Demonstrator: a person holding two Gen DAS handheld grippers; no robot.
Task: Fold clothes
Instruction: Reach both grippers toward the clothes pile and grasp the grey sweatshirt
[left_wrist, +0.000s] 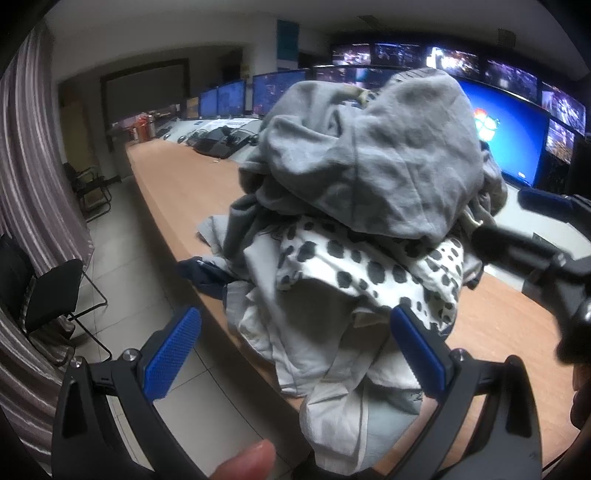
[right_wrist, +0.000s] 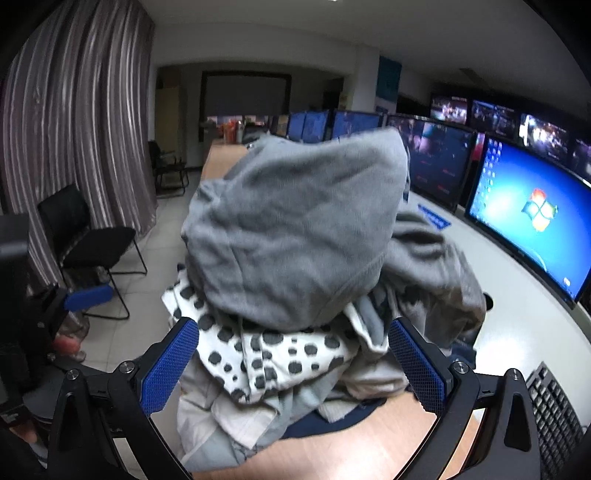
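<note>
- clothes pile (left_wrist: 351, 229) heaped on the wooden bench (left_wrist: 177, 192), at its front edge; some cloth hangs over the edge.
- top of pile: grey sweatshirt (right_wrist: 295, 229), soft and creased. under it a white cloth with dark spots (left_wrist: 369, 273), then pale grey pieces, then a navy piece (right_wrist: 332, 421) at the bottom.
- left tongs (left_wrist: 295, 354): blue textured pads spread apart, empty, just before the pile.
- right tongs (right_wrist: 293, 365): spread apart, empty, close to the pile.
- behind the pile: row of monitors (right_wrist: 532, 218), nearest showing a windows logo; keyboard (right_wrist: 554, 410) right of pile.
- left of pile: black chair (right_wrist: 88, 236), striped curtain (right_wrist: 77, 110).
</note>
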